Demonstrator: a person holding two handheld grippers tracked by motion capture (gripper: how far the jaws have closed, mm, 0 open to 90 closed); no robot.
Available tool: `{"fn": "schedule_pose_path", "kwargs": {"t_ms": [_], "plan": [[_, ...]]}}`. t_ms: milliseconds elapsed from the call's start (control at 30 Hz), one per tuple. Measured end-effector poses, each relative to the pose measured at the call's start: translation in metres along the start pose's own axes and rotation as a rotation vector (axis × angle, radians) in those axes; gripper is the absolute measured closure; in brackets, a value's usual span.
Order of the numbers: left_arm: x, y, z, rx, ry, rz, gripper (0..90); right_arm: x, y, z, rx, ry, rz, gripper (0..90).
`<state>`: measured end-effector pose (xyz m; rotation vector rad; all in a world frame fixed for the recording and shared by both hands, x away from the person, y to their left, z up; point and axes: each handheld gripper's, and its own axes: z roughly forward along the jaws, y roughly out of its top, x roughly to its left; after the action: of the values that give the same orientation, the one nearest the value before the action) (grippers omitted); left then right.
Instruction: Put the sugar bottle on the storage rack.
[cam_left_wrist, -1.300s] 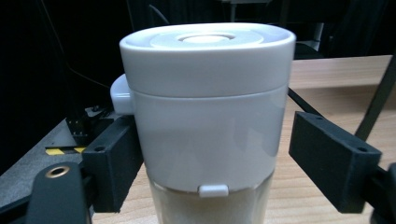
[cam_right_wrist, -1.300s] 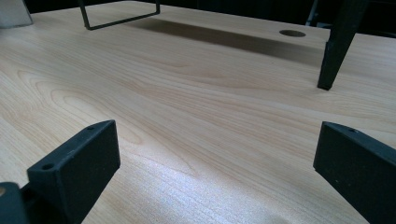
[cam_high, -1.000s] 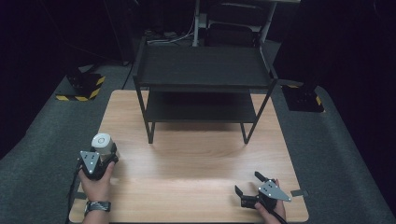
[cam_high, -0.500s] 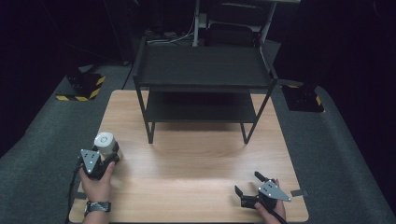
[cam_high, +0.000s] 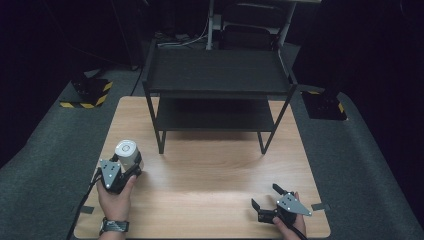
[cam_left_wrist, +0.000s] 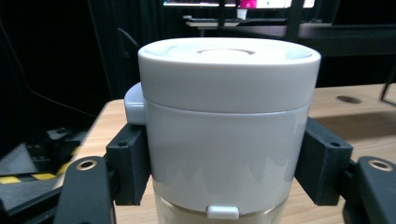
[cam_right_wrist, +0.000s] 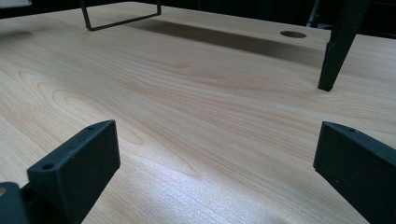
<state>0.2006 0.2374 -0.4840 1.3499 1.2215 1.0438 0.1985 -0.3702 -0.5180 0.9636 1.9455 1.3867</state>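
A white round canister (cam_high: 127, 153) with a flat lid sits between the jaws of my left gripper (cam_high: 125, 161) at the table's left side. In the left gripper view the canister (cam_left_wrist: 226, 126) stands upright, and both black pads (cam_left_wrist: 127, 169) press on its sides, so the gripper is shut on it. My right gripper (cam_high: 266, 197) rests near the table's front right edge. Its jaws stand wide open over bare wood in the right gripper view, with nothing between the fingers (cam_right_wrist: 77, 170).
A black two-tier metal shelf (cam_high: 215, 75) stands at the back middle of the wooden table (cam_high: 210, 170). One of its legs (cam_right_wrist: 338, 44) rises ahead of my right gripper. Grey carpet surrounds the table.
My left gripper has risen a little and moved forward and to the right with the canister in it. The right gripper has stayed where it was.
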Motion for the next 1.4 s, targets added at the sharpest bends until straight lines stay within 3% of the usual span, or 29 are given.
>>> {"fn": "schedule_pose_path", "kwargs": {"t_ms": [200,533,633,733,1000,1400], "plan": [[-0.017,0.002,-0.001,0.007,-0.044,-0.008,31.0,0.000,0.000,0.000,0.000,0.003,-0.001,0.0],[-0.049,0.010,-0.002,-0.016,-0.085,0.050,31.0,-0.001,0.000,0.000,-0.001,0.005,-0.001,0.0],[-0.058,0.015,0.000,-0.024,-0.105,0.044,31.0,-0.001,0.000,0.000,-0.001,0.007,-0.001,0.0],[-0.070,0.020,0.003,-0.027,-0.120,0.065,31.0,-0.001,0.000,0.000,-0.002,0.007,0.001,0.0],[-0.095,0.038,0.016,-0.024,-0.164,0.055,31.0,-0.002,-0.001,0.000,-0.004,0.010,0.001,0.0],[-0.117,0.071,0.030,-0.034,-0.177,0.056,31.0,-0.003,-0.001,-0.001,-0.006,0.018,0.001,0.0]]}}
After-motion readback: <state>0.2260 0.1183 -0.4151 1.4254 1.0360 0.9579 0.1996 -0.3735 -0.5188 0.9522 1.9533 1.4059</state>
